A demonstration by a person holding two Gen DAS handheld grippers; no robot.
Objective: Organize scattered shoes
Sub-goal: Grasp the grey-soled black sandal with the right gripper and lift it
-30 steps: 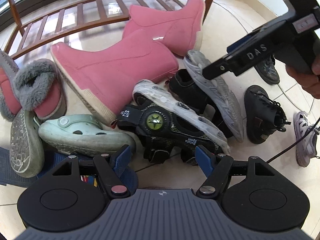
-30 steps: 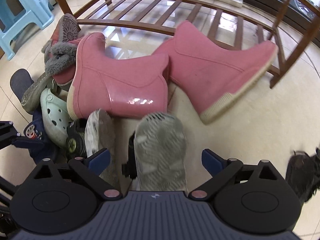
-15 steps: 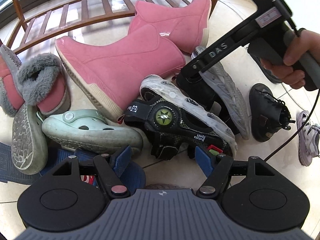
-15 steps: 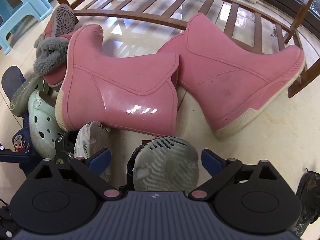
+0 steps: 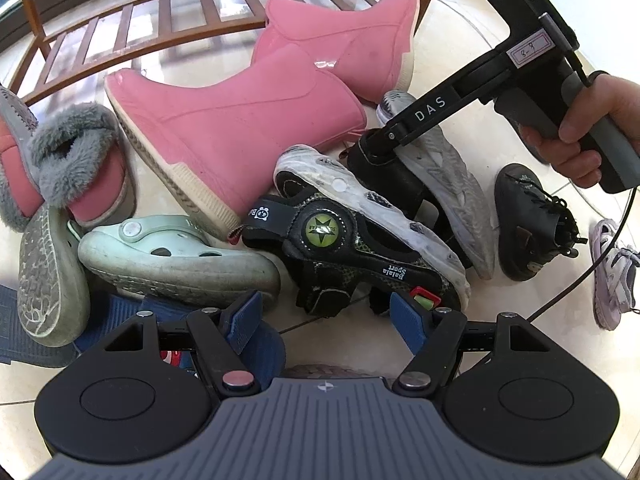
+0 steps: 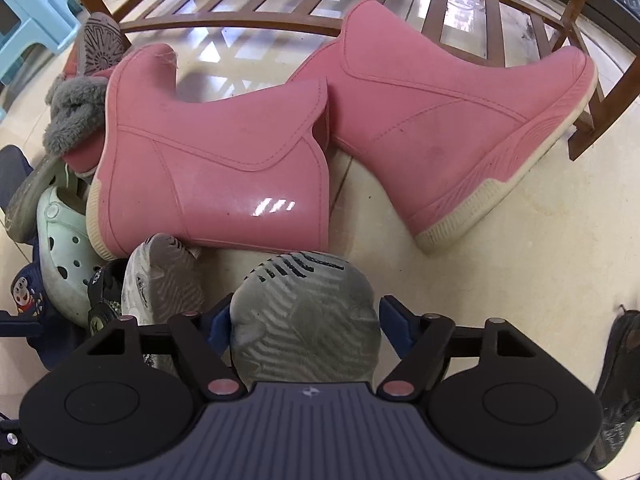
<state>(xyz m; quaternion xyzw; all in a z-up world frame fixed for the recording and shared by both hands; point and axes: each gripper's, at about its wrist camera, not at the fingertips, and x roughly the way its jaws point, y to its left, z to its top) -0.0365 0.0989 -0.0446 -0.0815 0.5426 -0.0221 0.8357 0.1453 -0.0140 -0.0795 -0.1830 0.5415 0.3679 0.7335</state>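
A black sandal lies with its grey ribbed sole turned up, next to its mate with a green star badge. My right gripper straddles the upturned sandal's heel end. Its jaws are closing, the blue pads close beside the sole's edges, and I see no firm press. In the left wrist view that gripper reaches down onto the same sandal, held by a hand. My left gripper hovers open above the floor just before the star sandal, with nothing between its pads.
Two pink rain boots lie on their sides before a wooden slatted shoe rack. A mint clog, a fur-lined pink slipper and a navy slipper crowd the left. A black sneaker and a pale sneaker lie right.
My right gripper has come down over the upturned sandal and its jaws have narrowed around the sole. The left gripper has kept its opening and place.
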